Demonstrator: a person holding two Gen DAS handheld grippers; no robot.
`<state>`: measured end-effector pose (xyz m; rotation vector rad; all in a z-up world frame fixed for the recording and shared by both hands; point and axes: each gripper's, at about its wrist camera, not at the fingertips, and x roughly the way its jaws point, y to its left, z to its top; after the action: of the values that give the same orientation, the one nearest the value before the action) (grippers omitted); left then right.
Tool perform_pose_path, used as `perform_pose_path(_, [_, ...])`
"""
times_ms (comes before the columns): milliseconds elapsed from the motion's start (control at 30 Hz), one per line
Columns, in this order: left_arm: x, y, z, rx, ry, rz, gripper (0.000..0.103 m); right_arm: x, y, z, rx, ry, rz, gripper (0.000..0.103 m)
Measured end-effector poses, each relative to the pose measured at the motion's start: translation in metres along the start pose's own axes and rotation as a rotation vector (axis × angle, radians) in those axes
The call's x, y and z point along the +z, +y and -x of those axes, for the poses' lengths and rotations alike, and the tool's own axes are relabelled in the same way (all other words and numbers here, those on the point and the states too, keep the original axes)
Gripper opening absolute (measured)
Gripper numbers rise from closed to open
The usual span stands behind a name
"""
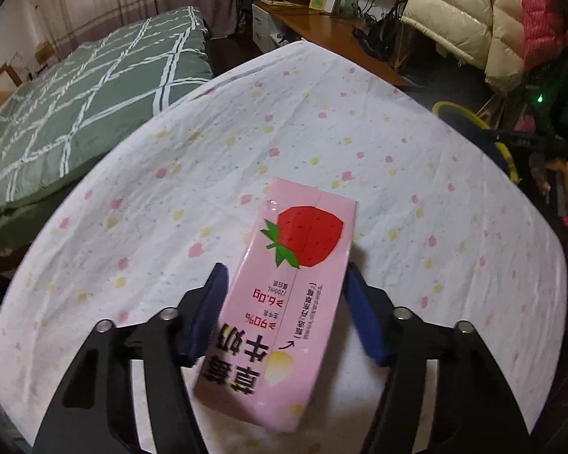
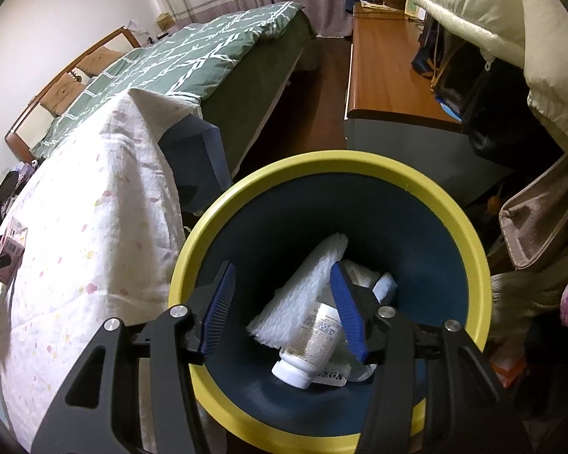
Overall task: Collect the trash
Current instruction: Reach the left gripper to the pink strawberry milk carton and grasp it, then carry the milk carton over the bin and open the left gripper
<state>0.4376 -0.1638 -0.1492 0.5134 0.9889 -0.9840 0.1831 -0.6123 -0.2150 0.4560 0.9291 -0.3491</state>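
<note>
Left gripper (image 1: 284, 295) clamps pink milk carton (image 1: 284, 295) on spotted sheet (image 1: 322, 113); green quilt (image 1: 75, 106) beside.

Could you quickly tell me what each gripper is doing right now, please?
Left gripper: closed on the pink milk carton.
Right gripper: open, empty, over the bin.

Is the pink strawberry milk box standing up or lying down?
Lying down. The strawberry milk carton rests flat on the spotted bedsheet, its strawberry picture facing up.
</note>
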Motion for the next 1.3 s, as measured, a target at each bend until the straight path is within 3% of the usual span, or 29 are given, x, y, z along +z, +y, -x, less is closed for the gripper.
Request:
perform_pose_path(300, [-0.003, -0.049, 0.007, 0.172, -0.040, 0.054, 0.053, -0.021, -0.013, 0.027, 0.051, -0.036, -0.025, 0.050])
perform_pose_path(600, [0.028, -0.128, 0.019, 0.196, -0.091, 0.045, 0.052, -0.052, -0.033, 0.079, 0.126, -0.106, -0.030, 0.050])
perform_pose_path(900, [0.090, -0.258, 0.013, 0.055, -0.134, -0.084, 0.052, -0.096, -0.072, 0.128, 0.123, -0.174, -0.066, 0.052])
perform_pose_path(1100, [0.139, -0.342, -0.028, -0.045, -0.125, -0.155, 0.052, -0.124, -0.107, 0.149, 0.044, -0.204, -0.116, 0.054])
perform_pose_path(1300, [0.173, -0.385, -0.079, -0.084, -0.078, -0.143, 0.052, -0.139, -0.122, 0.156, 0.038, -0.209, -0.134, 0.057])
